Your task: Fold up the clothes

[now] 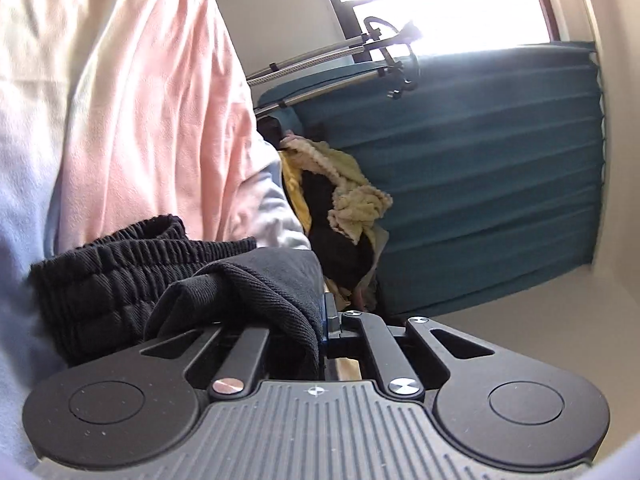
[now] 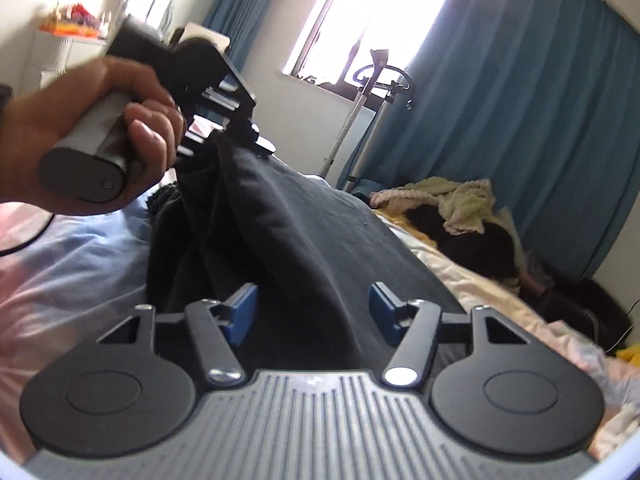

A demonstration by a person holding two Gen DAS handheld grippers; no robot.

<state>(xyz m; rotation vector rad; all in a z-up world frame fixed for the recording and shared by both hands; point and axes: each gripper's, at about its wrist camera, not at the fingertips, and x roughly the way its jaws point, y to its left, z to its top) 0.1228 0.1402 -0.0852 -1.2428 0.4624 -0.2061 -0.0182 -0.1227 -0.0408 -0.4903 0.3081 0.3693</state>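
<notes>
A black garment with a ribbed elastic waistband is bunched over my left gripper. Its jaws are shut on a fold of that cloth, which covers the left finger. In the right wrist view a person's hand holds the left gripper up, and the black garment hangs from its tip and runs down over the bed. My right gripper stands open just above the near end of the garment. Its blue pads are wide apart and press on nothing.
The bed has a pink and pale blue cover. A pile of clothes with a cream towel lies at its far side before a teal curtain. A metal stand rises by the bright window. White drawers stand at the back left.
</notes>
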